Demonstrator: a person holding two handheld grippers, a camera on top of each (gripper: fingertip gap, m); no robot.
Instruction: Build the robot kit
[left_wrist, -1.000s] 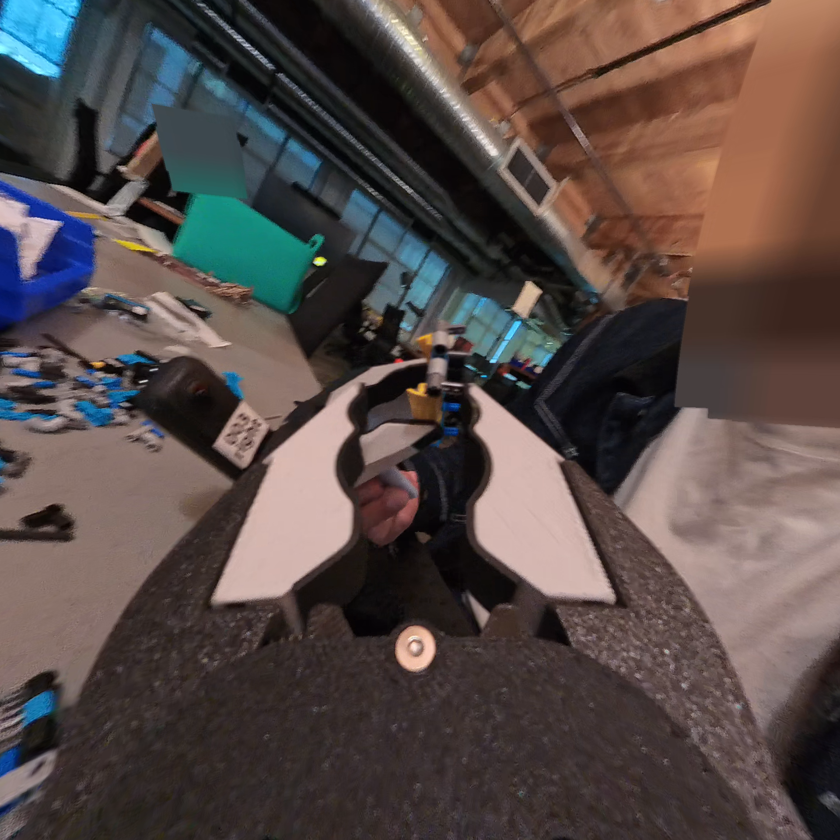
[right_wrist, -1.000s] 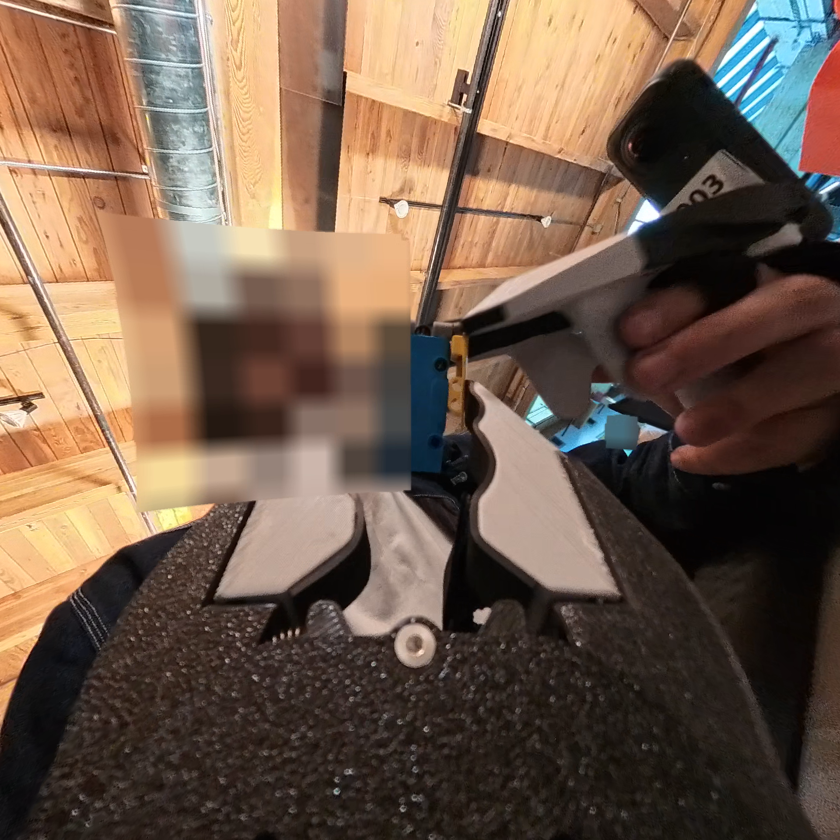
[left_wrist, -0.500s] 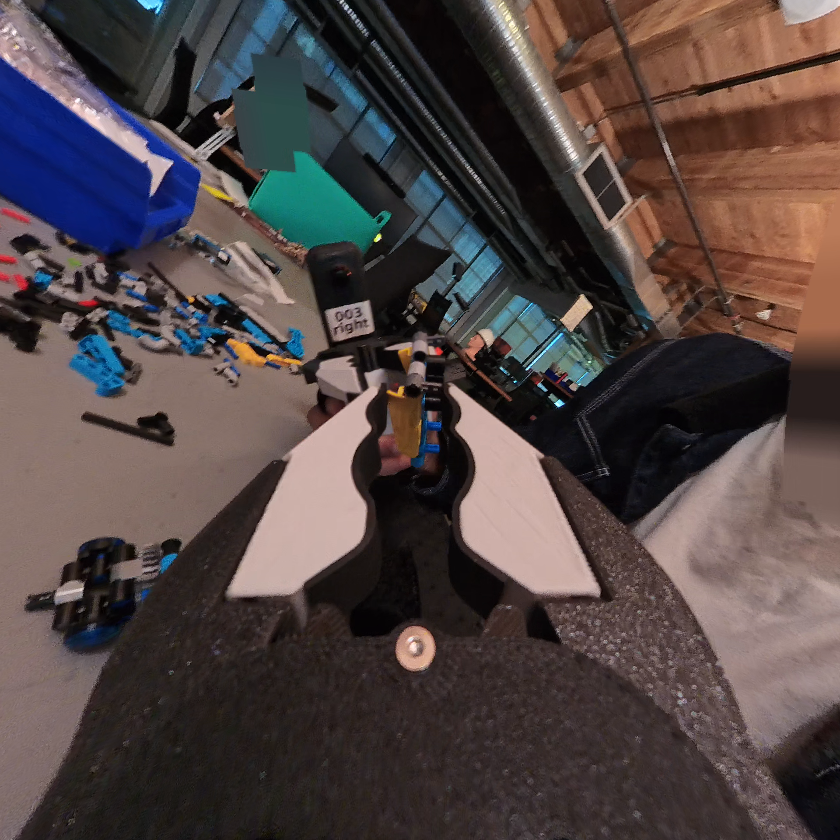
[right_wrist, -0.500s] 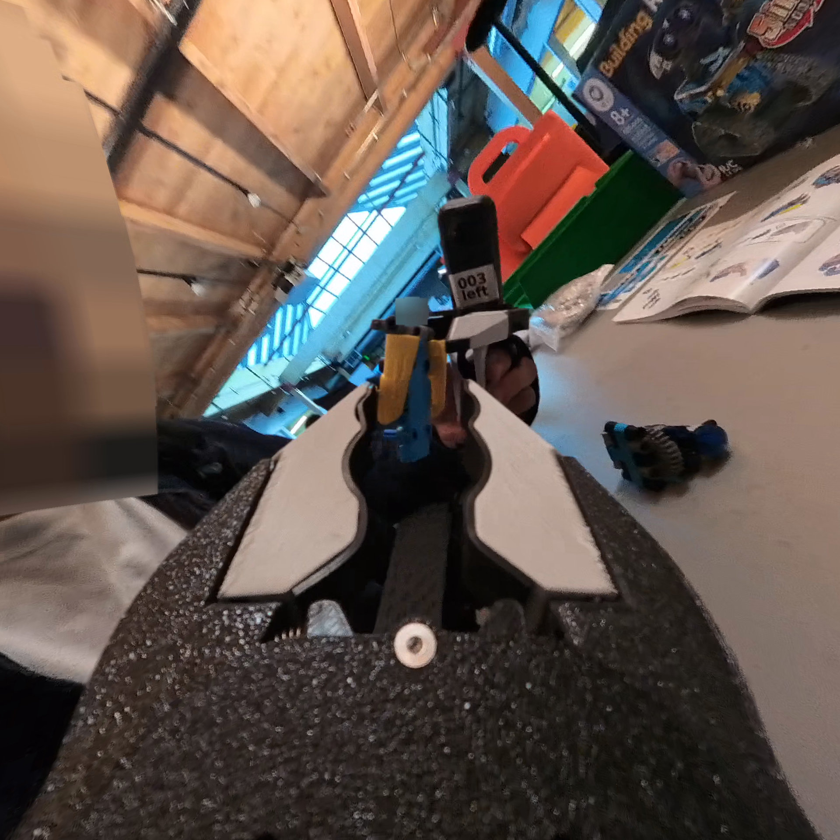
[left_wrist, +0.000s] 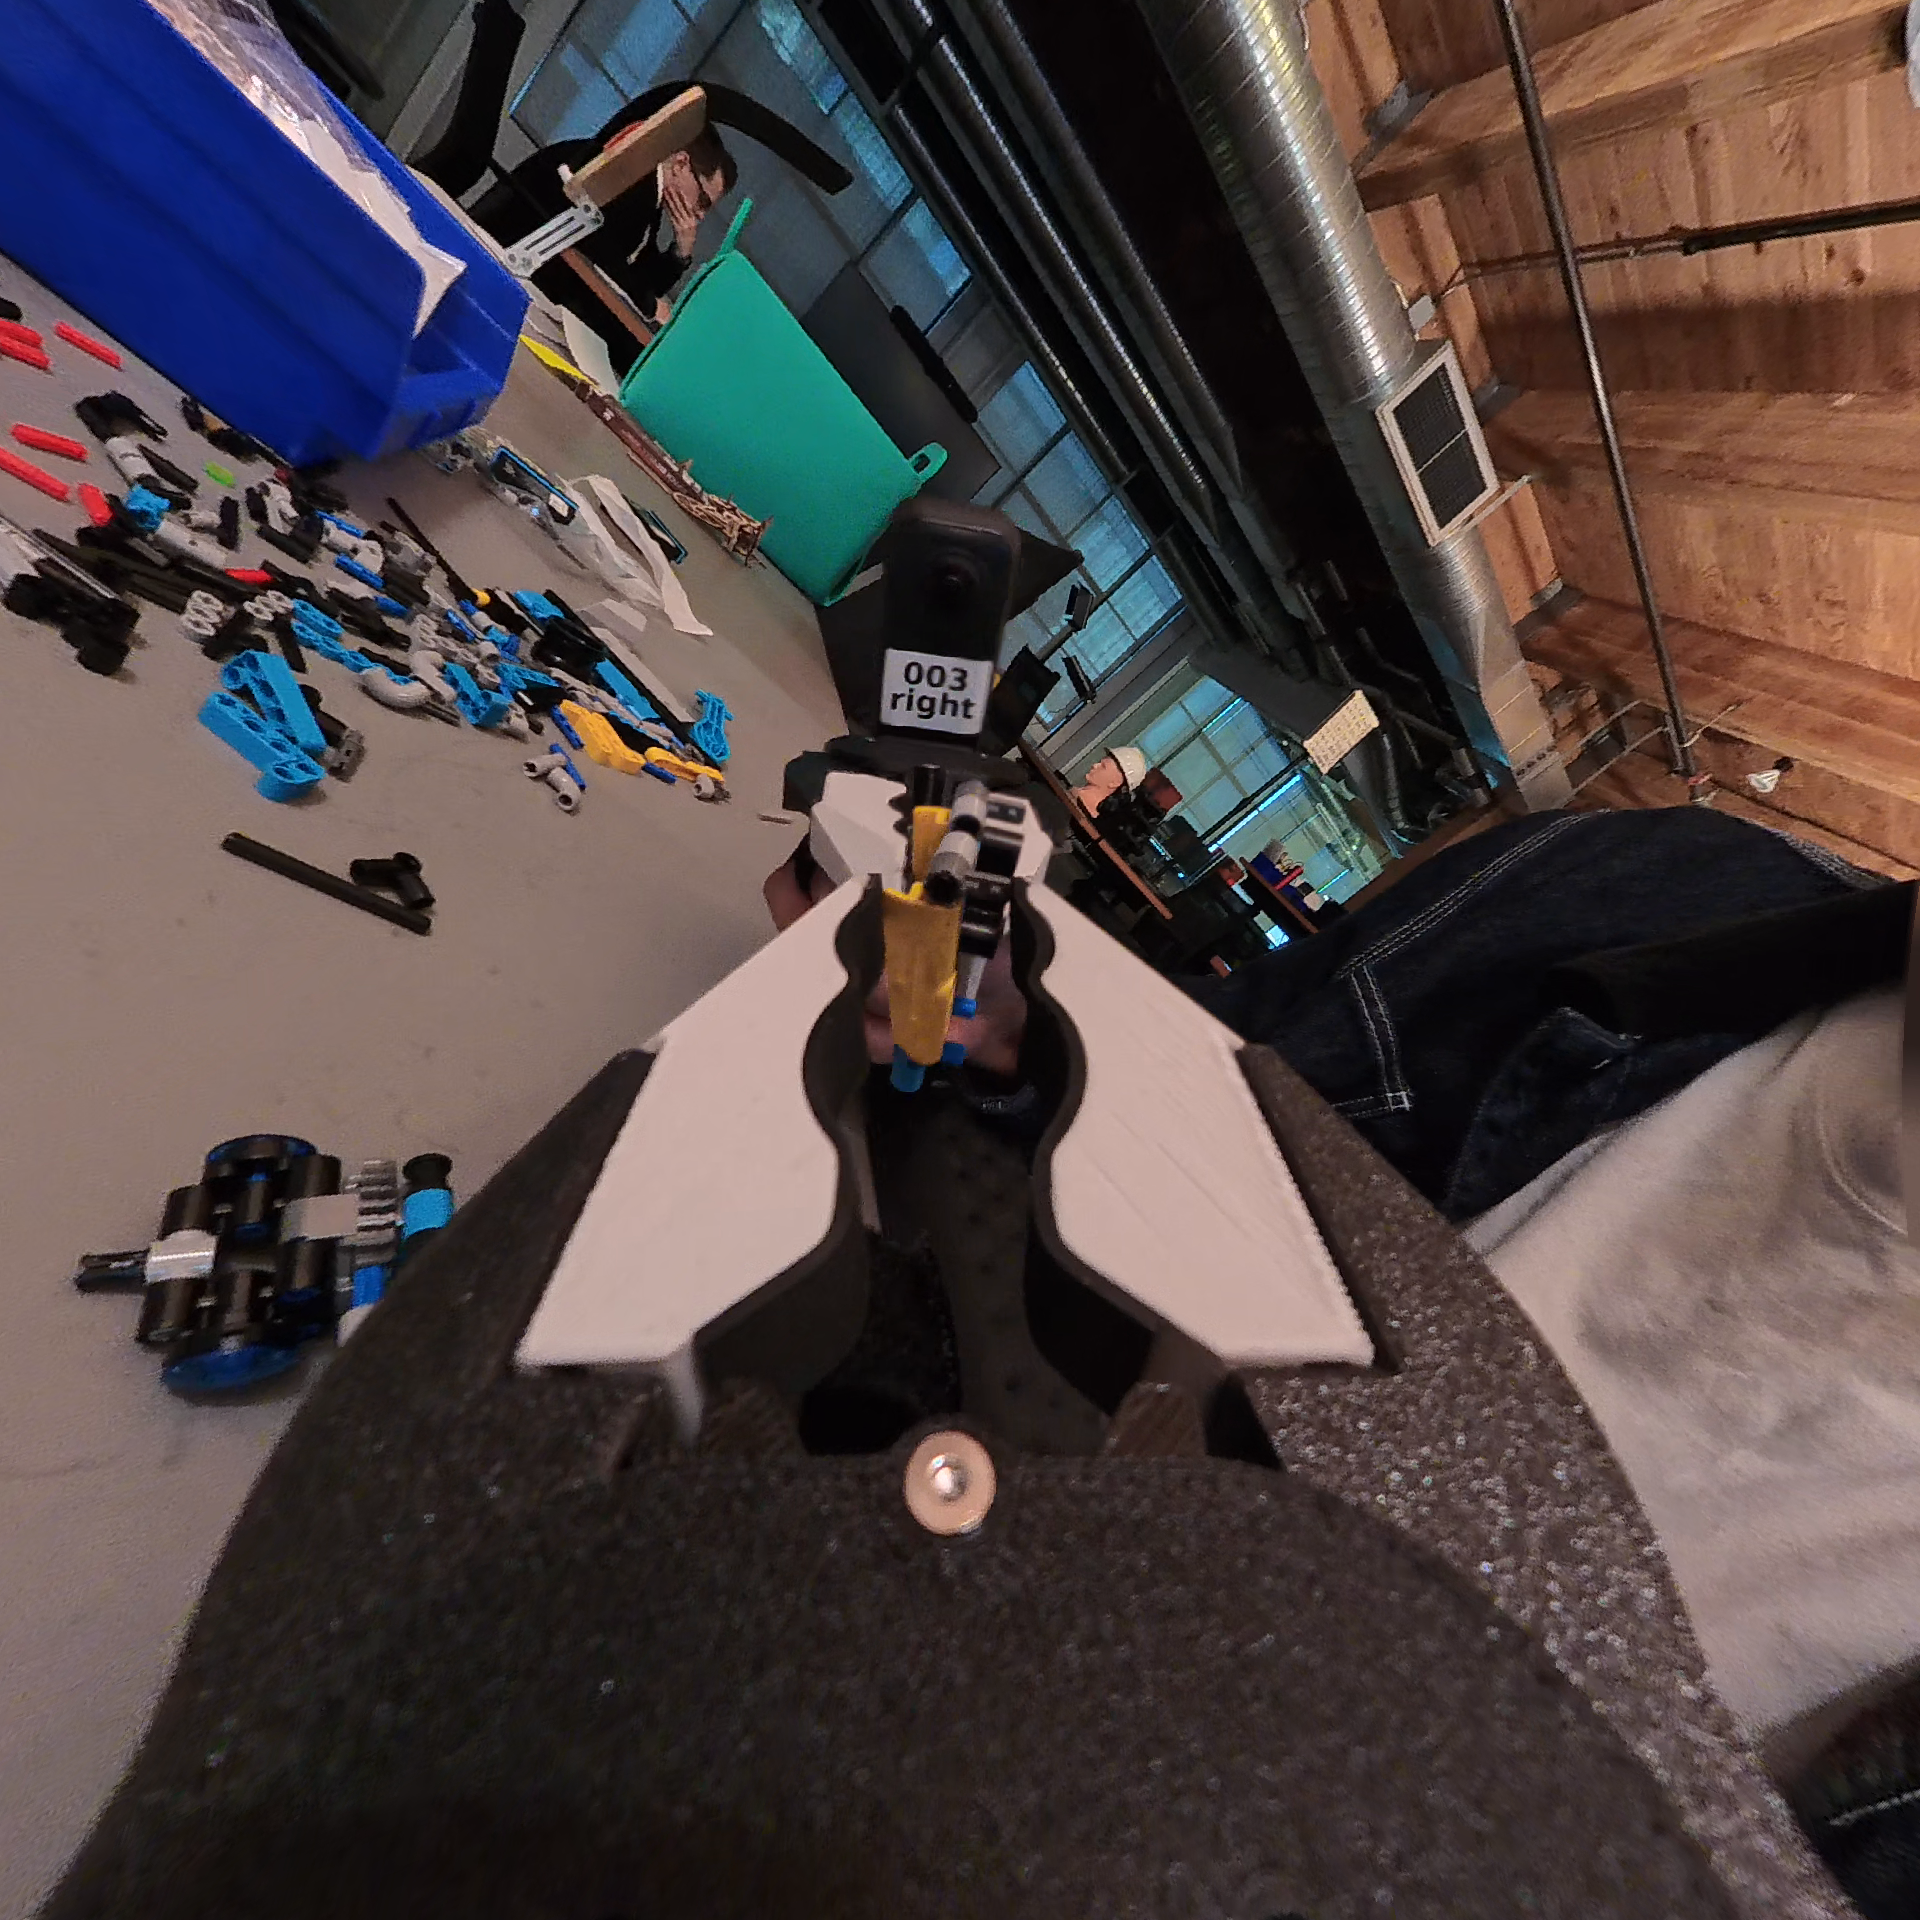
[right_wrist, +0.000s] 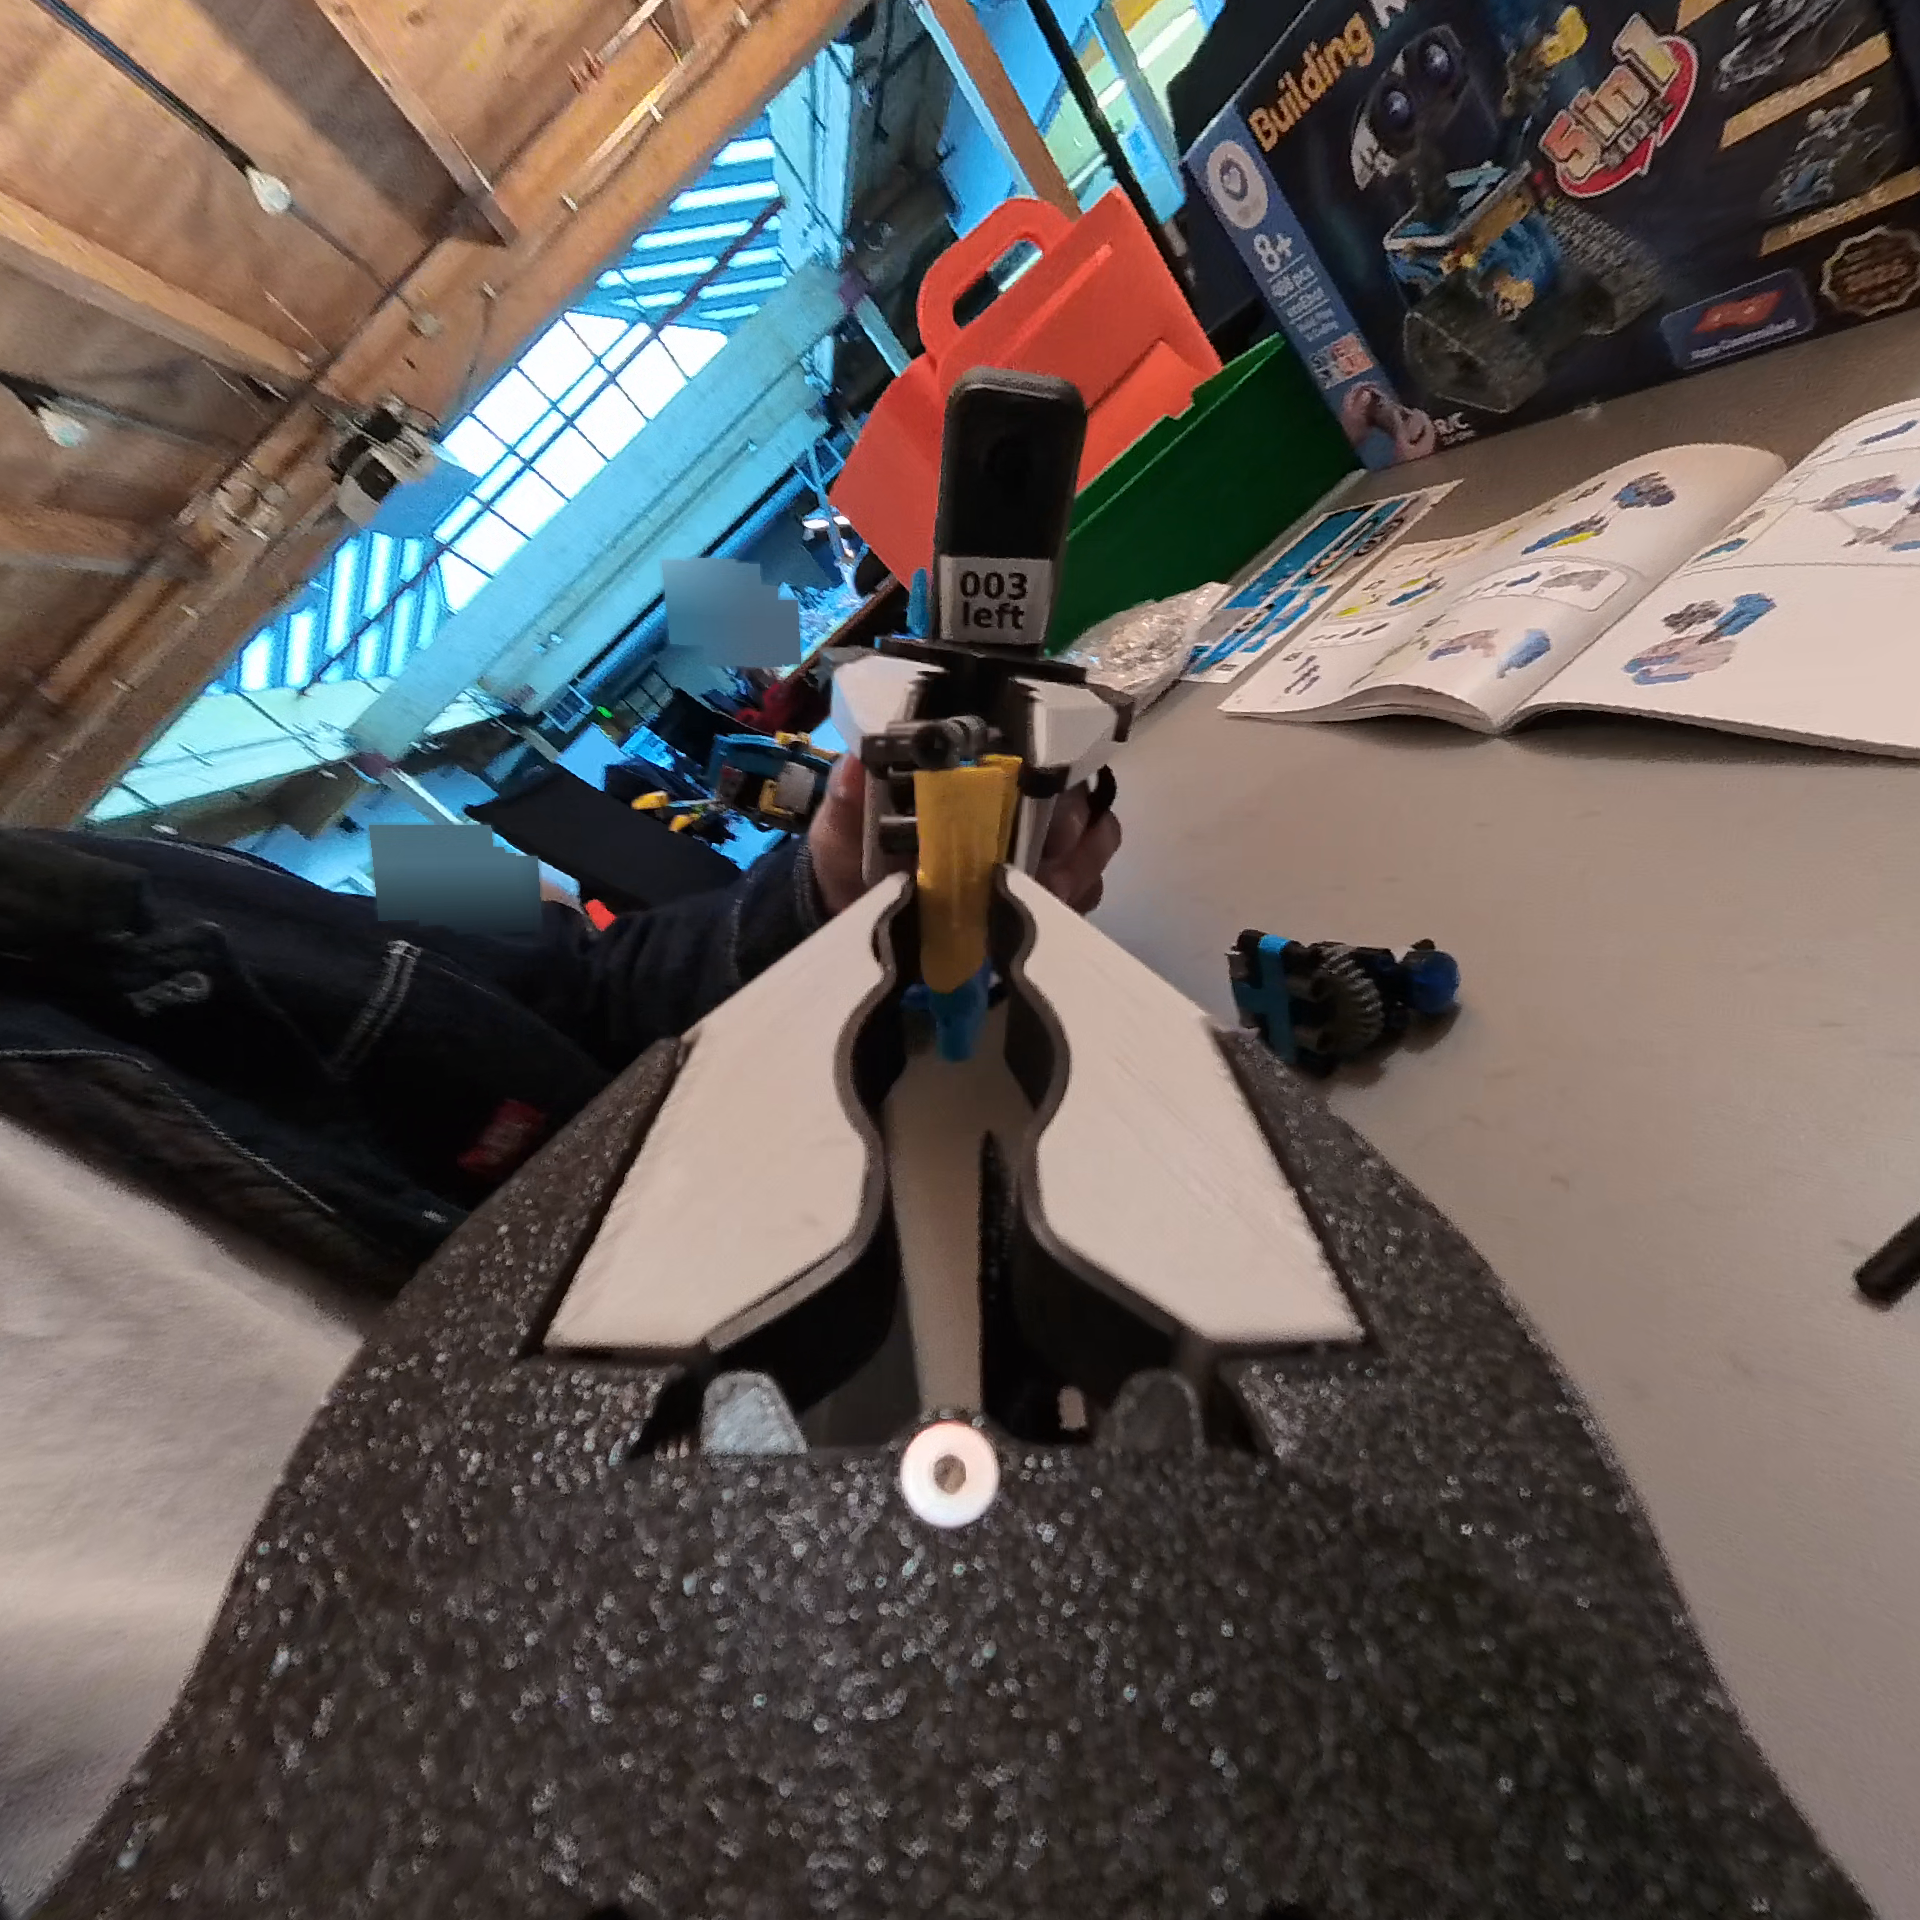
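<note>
The left claw (left_wrist: 940, 914) and the right claw (right_wrist: 951, 904) face each other above the grey table (left_wrist: 260, 1039), w/ one small toy-brick piece (left_wrist: 920, 977) between them. This piece is yellow w/ blue pins and a black-grey rod on top. Both claws are narrow and close on it: the left one grips the near end in its own view, the right one does the same from the opposite side. The piece is in the air, not touching the table. On the table, left of the left claw, lies a small black-blue wheel part (left_wrist: 270, 1257); farther off are many loose bricks (left_wrist: 416, 644), a blue bin (left_wrist: 229, 239) and a green bin (left_wrist: 769, 436). In the right wrist view an open booklet (right_wrist: 1621, 613) and a toy box (right_wrist: 1538, 197) are far right.
</note>
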